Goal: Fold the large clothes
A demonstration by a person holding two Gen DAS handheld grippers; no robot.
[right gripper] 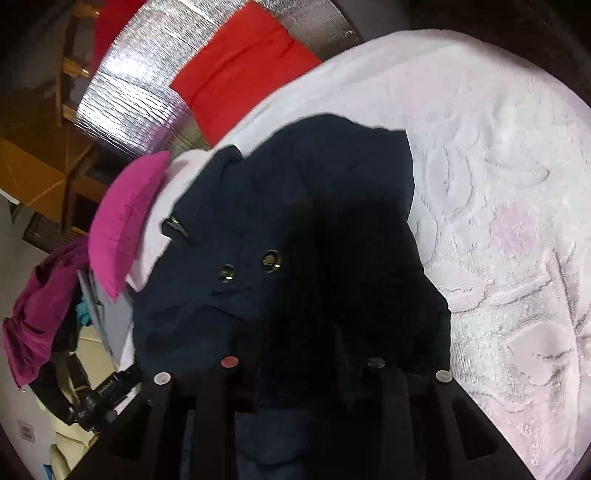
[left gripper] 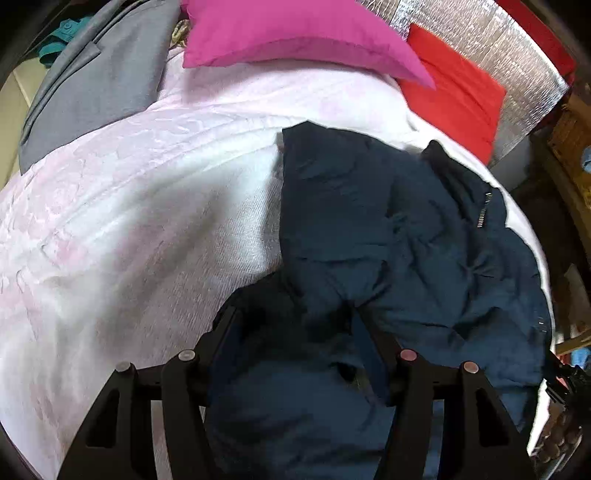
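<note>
Navy-blue padded jacket (left gripper: 388, 236) of quilted fabric lay crumpled on the pale pink-and-white embossed bed cover (left gripper: 122, 206), toward the bed's right side in the left wrist view. Its near folds ran down between the black fingers (left gripper: 229, 332) of the left gripper (left gripper: 295, 332), which stood spread apart with dark cloth bunched in the gap; whether they pinched it could not be told. In the right wrist view the same jacket, showing two metal snap studs (right gripper: 271, 261), filled the space between the fingers of the right gripper (right gripper: 303, 354), whose tips were lost in black shadow and fabric, so their state could not be told either. Beyond the jacket sat a magenta pillow (left gripper: 295, 33) and a red cushion (left gripper: 454, 92) against a silver foil-faced panel (left gripper: 491, 48). A grey garment (left gripper: 99, 77) lay at the bed's far left corner.
</note>
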